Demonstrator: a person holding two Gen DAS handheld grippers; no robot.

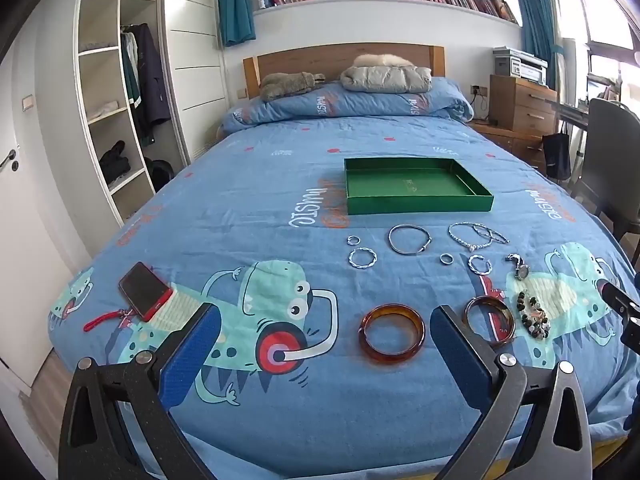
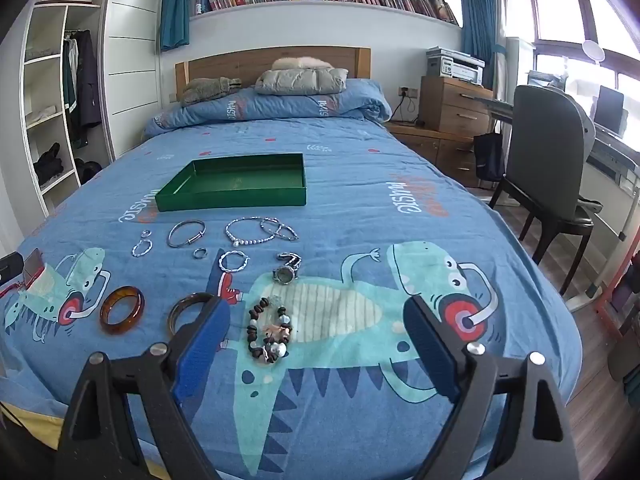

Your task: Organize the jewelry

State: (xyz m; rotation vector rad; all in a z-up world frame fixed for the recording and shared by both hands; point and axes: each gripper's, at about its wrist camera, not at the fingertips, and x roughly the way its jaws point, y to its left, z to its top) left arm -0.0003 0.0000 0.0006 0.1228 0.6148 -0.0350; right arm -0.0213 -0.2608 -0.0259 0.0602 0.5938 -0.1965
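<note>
An empty green tray sits mid-bed. Jewelry lies in front of it: an amber bangle, a darker bangle, a beaded bracelet, a watch, silver bangles, a bead chain and small rings. My left gripper is open above the bed's near edge, the amber bangle between its fingers. My right gripper is open, with the beaded bracelet between its fingers.
A red phone with a red strap lies at the bed's left. Folded duvet and jackets lie at the headboard. A wardrobe stands left; a chair, drawers and a printer stand right.
</note>
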